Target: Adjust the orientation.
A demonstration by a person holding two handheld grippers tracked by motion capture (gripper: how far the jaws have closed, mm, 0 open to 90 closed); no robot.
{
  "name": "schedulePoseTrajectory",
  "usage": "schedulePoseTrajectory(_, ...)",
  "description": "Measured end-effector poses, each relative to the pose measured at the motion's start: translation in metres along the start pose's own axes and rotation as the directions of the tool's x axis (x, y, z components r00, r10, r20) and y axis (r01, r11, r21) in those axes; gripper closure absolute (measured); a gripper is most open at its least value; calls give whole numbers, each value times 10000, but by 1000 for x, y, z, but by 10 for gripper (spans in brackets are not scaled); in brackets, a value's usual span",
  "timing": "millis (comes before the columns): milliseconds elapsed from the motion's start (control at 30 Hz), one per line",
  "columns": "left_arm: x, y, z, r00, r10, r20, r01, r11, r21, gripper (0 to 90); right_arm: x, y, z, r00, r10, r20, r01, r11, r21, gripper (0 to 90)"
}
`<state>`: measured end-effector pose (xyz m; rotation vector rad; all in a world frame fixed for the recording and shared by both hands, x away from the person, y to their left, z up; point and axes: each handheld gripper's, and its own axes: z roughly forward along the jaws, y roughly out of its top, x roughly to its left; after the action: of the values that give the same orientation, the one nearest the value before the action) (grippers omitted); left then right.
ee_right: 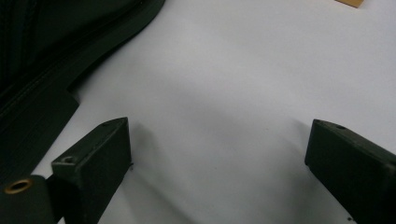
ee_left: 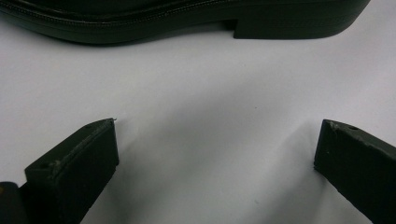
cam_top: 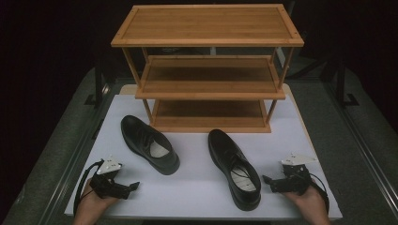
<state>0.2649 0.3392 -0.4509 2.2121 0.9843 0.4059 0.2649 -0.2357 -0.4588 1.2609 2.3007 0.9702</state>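
- Your left gripper (cam_top: 133, 186) rested with jaws released at 7 o'clock of the left shoe (cam_top: 149, 143).
- Your right gripper (cam_top: 266, 180) sat with jaws released, at 3 o'clock of the right shoe (cam_top: 233, 167).

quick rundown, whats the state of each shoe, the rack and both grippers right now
left shoe: upright on the white board, not gripped
right shoe: upright on the board, not gripped
rack: three shelves, all bare
left gripper: open, holding nothing
right gripper: open, holding nothing
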Motion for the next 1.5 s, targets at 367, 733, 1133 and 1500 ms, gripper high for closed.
schedulePoseTrajectory(367,0,0,-1,10000,-72,61,73,10000,-36,0,0,0,0,10000,2,-3,-2,10000,-5,65)
schedulePoseTrajectory(733,8,7,-14,9990,-342,277,352,9987,-370,209,0,0,0,10000,2,-2,-2,10000,0,65)
schedulePoseTrajectory(1133,38,35,-24,9979,-563,308,573,9977,-349,787,0,0,0,10000,-8,-7,8,10000,-15,65)
schedulePoseTrajectory(1500,67,67,-22,9962,-855,-176,848,9956,-394,900,0,0,0,10000,-10,-8,10,10000,-11,66)
